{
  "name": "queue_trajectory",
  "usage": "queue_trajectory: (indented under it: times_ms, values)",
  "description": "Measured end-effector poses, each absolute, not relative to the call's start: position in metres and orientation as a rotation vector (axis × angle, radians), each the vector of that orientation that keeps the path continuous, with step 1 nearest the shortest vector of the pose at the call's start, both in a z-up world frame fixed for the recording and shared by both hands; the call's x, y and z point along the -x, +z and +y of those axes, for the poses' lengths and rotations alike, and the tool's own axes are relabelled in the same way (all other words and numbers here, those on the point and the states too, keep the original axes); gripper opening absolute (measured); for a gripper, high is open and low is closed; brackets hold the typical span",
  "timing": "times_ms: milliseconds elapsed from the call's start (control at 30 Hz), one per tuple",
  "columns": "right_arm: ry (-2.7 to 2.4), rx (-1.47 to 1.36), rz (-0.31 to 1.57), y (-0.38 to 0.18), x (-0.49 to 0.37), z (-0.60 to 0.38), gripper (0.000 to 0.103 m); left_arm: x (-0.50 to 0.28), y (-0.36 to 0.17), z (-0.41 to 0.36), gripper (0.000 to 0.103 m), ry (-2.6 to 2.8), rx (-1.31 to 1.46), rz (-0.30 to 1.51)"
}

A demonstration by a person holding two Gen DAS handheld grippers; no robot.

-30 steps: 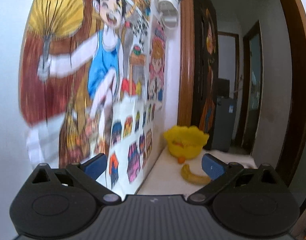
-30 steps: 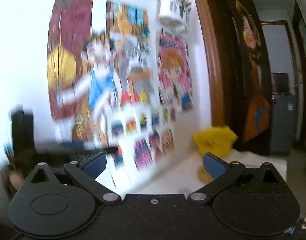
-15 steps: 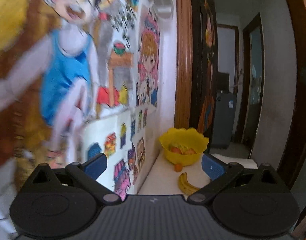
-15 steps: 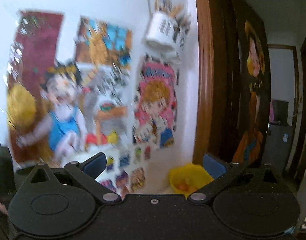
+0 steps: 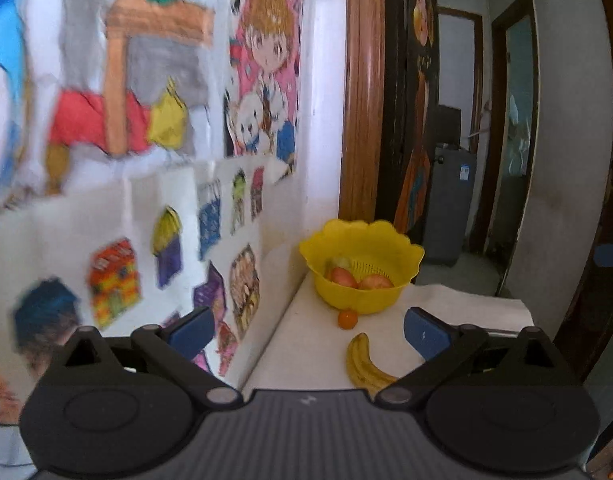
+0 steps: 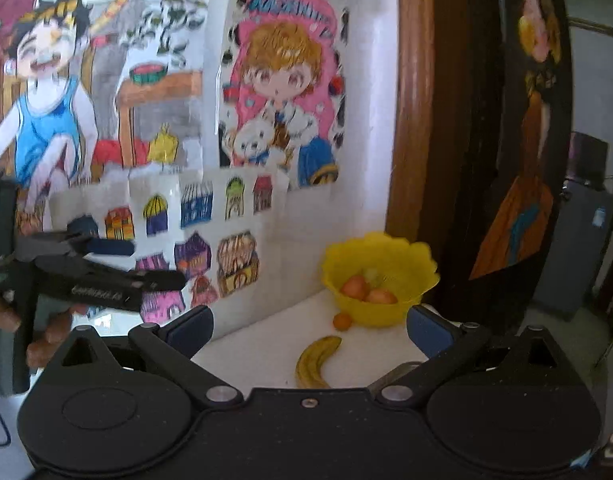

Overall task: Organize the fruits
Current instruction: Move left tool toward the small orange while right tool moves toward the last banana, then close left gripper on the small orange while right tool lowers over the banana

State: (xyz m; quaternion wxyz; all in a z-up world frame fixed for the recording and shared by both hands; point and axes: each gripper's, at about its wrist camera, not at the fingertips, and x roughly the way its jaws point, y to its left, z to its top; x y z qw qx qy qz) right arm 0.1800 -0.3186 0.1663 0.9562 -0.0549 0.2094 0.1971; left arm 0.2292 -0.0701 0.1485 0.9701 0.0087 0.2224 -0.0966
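Both grippers, left [image 5: 308, 326] and right [image 6: 308, 326], hold fingers apart, empty, aimed at the banana [image 6: 316, 362] lying loose on the counter [image 6: 262, 350] near the yellow basket [image 6: 380, 270]; small orange [image 6: 342, 321] probably touching it.

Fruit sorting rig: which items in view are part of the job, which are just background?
Job:
yellow basket holding reddish fruit
banana on the white tabletop
small orange beside the basket
left claw and right claw, both open

Background:
cartoon posters
wooden door frame
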Motion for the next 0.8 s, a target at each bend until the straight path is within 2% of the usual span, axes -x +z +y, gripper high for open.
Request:
queue_trajectory:
  times_ms: [333,700,800]
  values:
    - [0.527,0.194,0.456,0.08,-0.231,-0.326,0.102,-0.331,0.087,-0.104,0.103,-0.249,-0.07,0.54]
    - [0.51,0.358,0.478,0.049,-0.269,-0.321,0.102,-0.41,0.023,-0.135,0.103,-0.306,-0.065,0.718]
    - [0.493,0.391,0.539,0.046,-0.28,-0.31,0.102,-0.427,0.018,-0.139,0.102,-0.291,-0.045,0.77]
